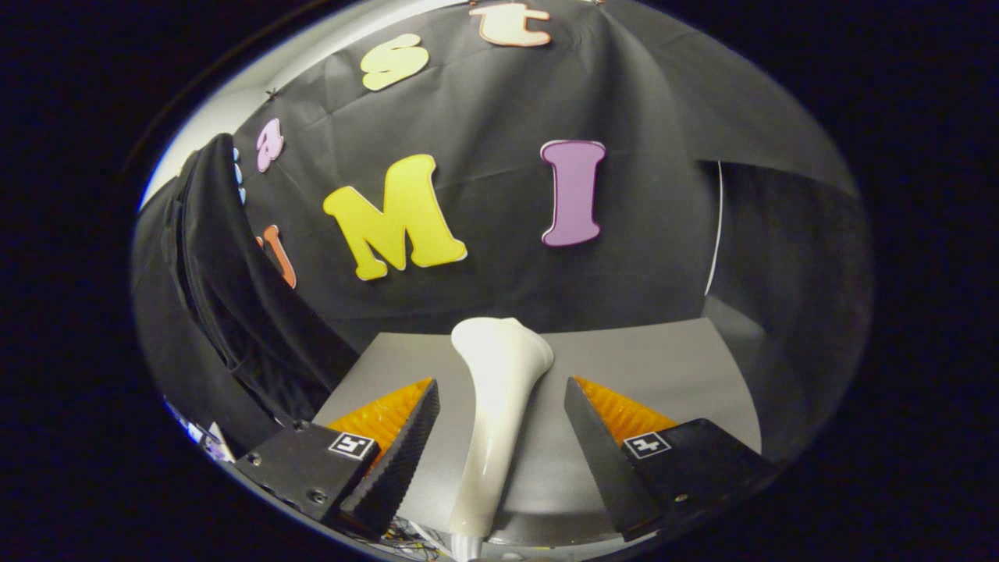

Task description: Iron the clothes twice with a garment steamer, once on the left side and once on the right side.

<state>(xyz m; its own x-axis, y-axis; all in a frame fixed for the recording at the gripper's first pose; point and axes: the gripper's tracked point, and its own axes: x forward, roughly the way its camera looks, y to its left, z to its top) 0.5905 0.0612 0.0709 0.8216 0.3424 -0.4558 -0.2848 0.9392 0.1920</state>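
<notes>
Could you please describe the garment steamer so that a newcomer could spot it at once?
Start at the grey table before the black cloth wall. The garment steamer stands between the open gripper fingers, untouched. It alone is white and glossy, flaring wide at its head.

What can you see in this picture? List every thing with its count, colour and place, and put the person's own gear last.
Garment steamer: one, white, upright between the two fingers, its flared head beyond their tips, a gap on each side.
Garment: one, black, hanging left of the fingers, against the booth wall.
Table: one, grey, under and beyond the fingers.
Booth wall: one, black cloth, behind the table.
Gripper: one, fingers open around the steamer's handle, not pressing on it.
</notes>
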